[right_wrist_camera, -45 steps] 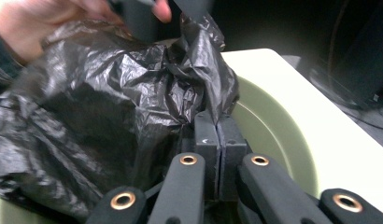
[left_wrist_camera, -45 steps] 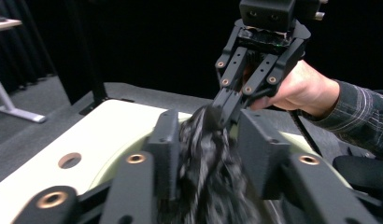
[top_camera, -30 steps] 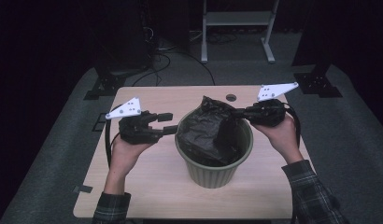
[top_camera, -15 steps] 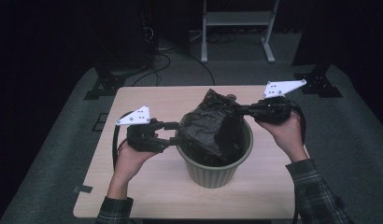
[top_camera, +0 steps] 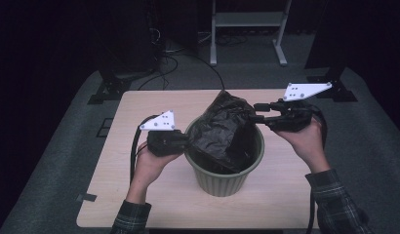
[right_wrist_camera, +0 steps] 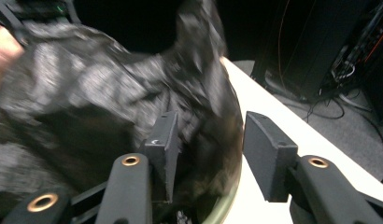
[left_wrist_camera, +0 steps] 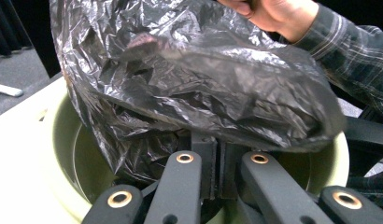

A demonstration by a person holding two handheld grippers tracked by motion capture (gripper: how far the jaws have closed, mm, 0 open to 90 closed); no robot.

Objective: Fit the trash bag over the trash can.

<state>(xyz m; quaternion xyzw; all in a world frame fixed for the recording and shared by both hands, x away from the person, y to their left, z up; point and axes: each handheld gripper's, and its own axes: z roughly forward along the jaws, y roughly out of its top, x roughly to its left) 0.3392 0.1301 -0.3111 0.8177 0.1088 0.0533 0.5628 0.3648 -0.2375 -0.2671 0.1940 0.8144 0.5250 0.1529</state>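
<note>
Scene: a person at a pale wooden table [top_camera: 139,195] works a black plastic bag [top_camera: 227,131] into a ribbed green bin [top_camera: 222,178], a handheld gripper in each hand; places below are given relative to the bin
Left hand: the left gripper [top_camera: 184,142] sits at the bin's left rim, held level and pointing in toward the bag
Left jaws: in the left gripper view they stand pressed together on a fold of the bag's lower edge [left_wrist_camera: 199,116], just above the rim; a second ago they were spread and short of the bag, so this hold is new
Bin: it stands upright near the middle of the table; its pale inner wall [left_wrist_camera: 63,154] shows bare on the left side, below the film
Bag: crumpled and puffed up, it sits half inside the bin, bulging above the rim and leaning toward the far right; its mouth is not yet turned over the rim anywhere that can be seen
Right hand: the right gripper [top_camera: 256,112] hovers above the bin's right rim, raised a little
Right jaws: they have just been opening and now stand apart; in the right gripper view one pad [right_wrist_camera: 164,144] lies against the blurred film and the other [right_wrist_camera: 266,154] is clear of it, so nothing is pinched
Meaning: the bag appears to have passed from right to left; the right gripper seems free to take a fresh hold and spread the opening over the rim
</note>
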